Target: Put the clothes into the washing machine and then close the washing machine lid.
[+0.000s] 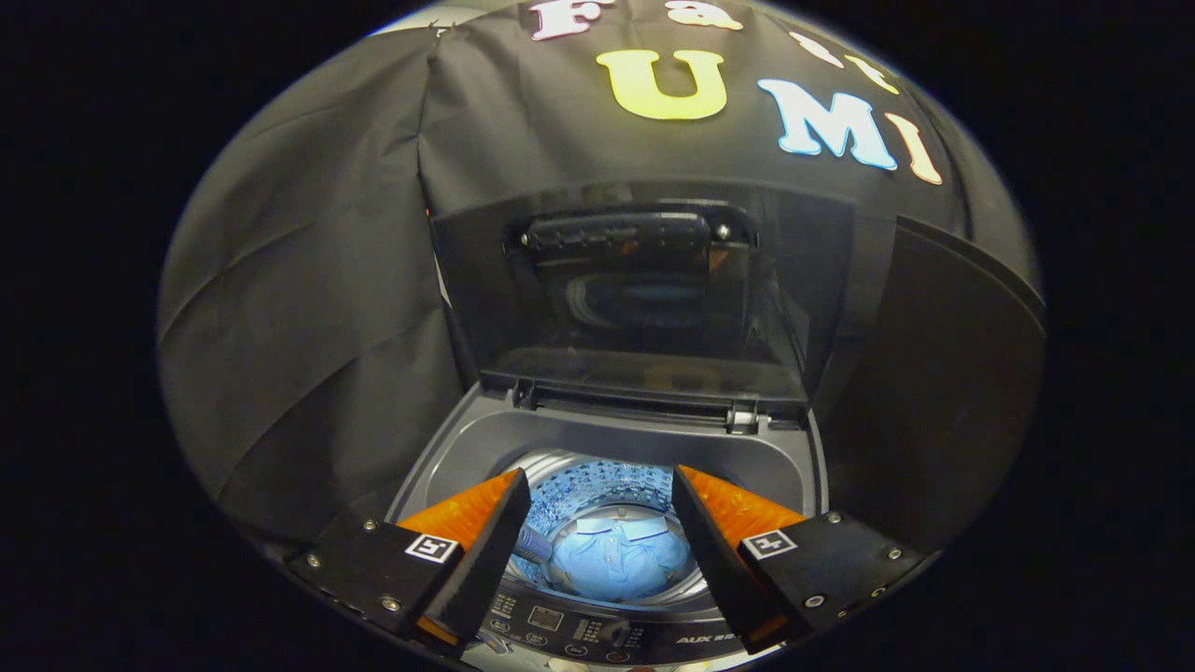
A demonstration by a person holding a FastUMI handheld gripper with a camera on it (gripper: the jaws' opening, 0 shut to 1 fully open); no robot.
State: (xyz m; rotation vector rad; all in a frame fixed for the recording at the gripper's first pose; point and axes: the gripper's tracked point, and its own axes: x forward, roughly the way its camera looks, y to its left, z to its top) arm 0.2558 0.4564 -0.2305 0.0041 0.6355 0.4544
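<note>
Parted tongs [597, 537] above drum's shirt [616, 560]

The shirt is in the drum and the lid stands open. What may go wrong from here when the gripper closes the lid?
1. The lid stands upright behind the drum; pushed carelessly, it may fall hard onto the rim.
2. The open gripper hangs over the drum, so the falling lid may strike its fingers.
3. The control panel lies just under the fingers; a low move might press a button.
The shirt looks fully inside.
</note>
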